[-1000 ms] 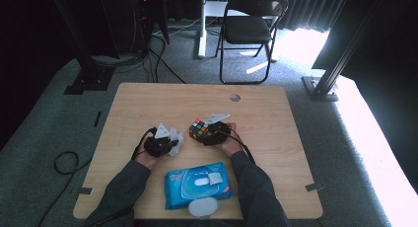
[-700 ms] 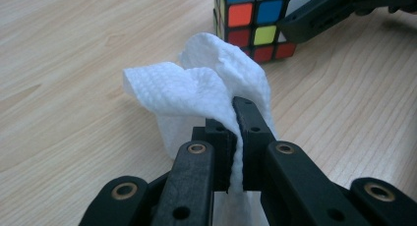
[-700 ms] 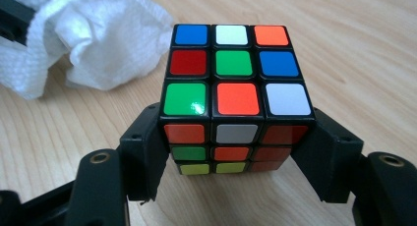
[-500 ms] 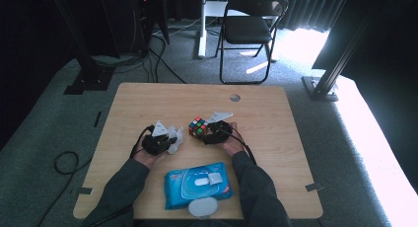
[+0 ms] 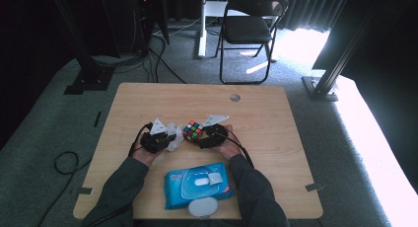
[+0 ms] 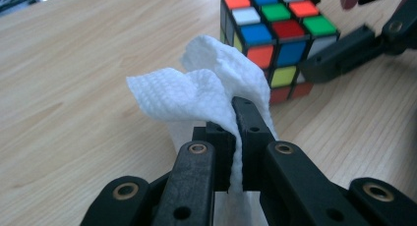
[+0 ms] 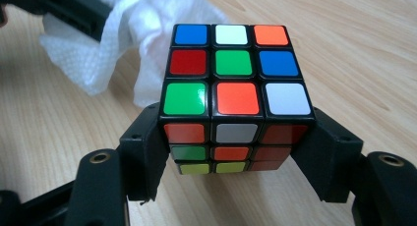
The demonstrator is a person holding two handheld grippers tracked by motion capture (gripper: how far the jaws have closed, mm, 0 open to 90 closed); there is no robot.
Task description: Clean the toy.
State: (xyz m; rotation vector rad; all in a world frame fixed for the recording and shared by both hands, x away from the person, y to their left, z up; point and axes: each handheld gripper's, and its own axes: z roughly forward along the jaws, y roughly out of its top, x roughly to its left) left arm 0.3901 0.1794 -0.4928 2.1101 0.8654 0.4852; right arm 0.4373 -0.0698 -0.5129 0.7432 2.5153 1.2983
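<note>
The high view looks from above the person's side of the wooden table [image 5: 148, 103], forward and down, and it stands far enough to take in the whole table, the floor around it and a folding chair [image 5: 249, 27] beyond its far edge. The left gripper view sits low and very near to the colour cube [image 6: 275, 44], looking along its own jaws at the cube from one side, with a white wipe [image 6: 196, 93] just before it. The right gripper view looks at the same cube [image 7: 233, 83] from the opposite side, even closer. All three views share the cube [image 5: 192, 130] and the wipe beside it.
</note>
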